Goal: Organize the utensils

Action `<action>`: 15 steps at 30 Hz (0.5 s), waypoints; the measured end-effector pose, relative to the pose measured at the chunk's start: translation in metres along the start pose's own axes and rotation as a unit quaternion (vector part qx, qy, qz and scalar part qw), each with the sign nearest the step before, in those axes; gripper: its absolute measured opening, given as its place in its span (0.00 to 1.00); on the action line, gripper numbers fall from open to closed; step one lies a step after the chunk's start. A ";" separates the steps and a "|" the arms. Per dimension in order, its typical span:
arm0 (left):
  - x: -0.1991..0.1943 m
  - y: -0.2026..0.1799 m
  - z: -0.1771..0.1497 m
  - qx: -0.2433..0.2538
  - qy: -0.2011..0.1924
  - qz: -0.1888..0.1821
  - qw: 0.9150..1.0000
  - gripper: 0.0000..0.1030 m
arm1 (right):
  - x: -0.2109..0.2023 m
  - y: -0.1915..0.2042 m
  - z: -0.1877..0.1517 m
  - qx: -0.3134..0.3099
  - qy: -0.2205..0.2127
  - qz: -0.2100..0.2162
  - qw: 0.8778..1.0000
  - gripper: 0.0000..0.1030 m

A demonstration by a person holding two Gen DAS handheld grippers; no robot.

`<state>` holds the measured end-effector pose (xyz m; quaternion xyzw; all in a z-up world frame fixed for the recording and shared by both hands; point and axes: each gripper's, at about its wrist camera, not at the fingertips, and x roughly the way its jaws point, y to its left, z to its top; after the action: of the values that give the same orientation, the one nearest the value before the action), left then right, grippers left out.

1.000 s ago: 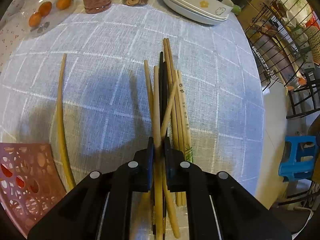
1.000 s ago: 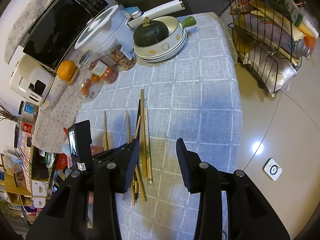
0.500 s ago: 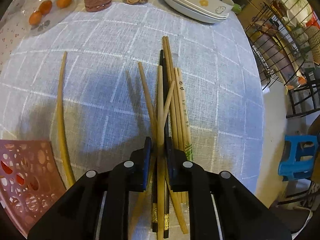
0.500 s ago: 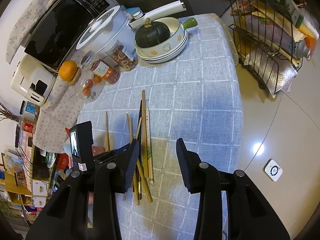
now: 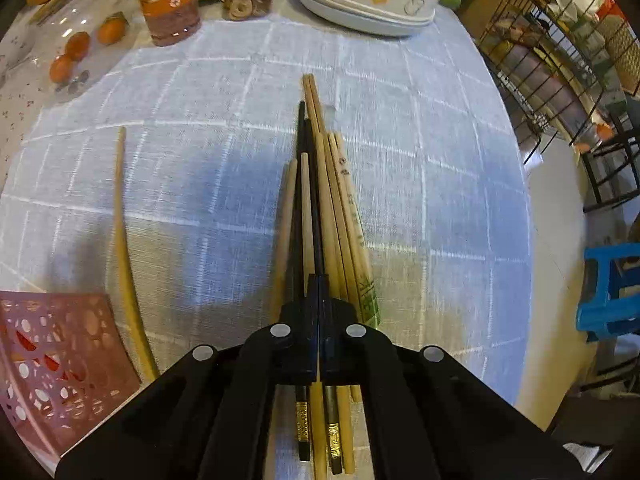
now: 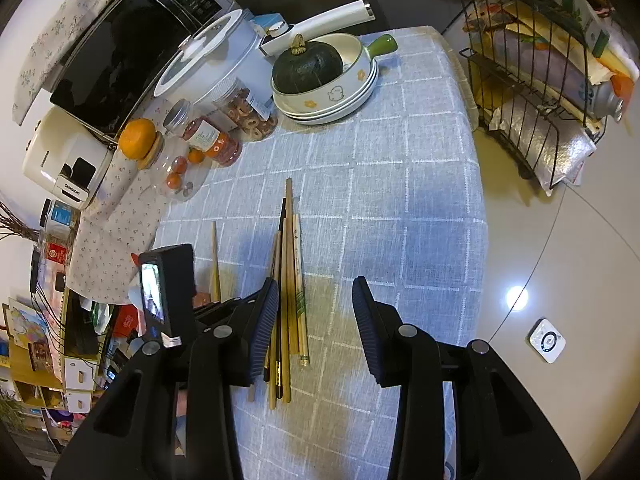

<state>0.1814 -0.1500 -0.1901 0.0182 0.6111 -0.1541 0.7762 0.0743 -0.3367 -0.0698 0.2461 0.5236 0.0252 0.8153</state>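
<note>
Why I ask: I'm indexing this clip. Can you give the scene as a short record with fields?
surface: grey checked tablecloth
utensils: bundle of chopsticks, wooden and black, lying side by side mid-table
stray: one wooden chopstick lying apart, left of the bundle
container: pink perforated basket at the near left
left tongs: shut, just closed, over the bundle's near end; no chopstick plainly between them
right tongs: open, empty, above the cloth beside the bundle

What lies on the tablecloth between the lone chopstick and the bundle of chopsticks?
Nothing: in the left wrist view, only bare tablecloth separates the lone chopstick from the bundle of chopsticks.
</note>
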 end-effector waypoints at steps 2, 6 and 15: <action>0.003 0.003 0.000 -0.012 0.003 0.003 1.000 0.01 | 0.000 0.000 0.000 -0.001 0.000 -0.001 1.000 0.38; 0.003 0.006 0.001 -0.009 0.007 0.007 1.000 0.02 | -0.001 0.000 0.000 0.001 -0.001 -0.001 1.000 0.38; -0.012 0.017 0.005 -0.028 -0.023 0.032 0.999 0.22 | 0.001 0.002 0.001 0.001 0.001 0.000 1.000 0.38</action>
<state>0.1882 -0.1325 -0.1805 0.0128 0.5963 -0.1125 0.7947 0.0756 -0.3350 -0.0698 0.2465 0.5248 0.0252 0.8144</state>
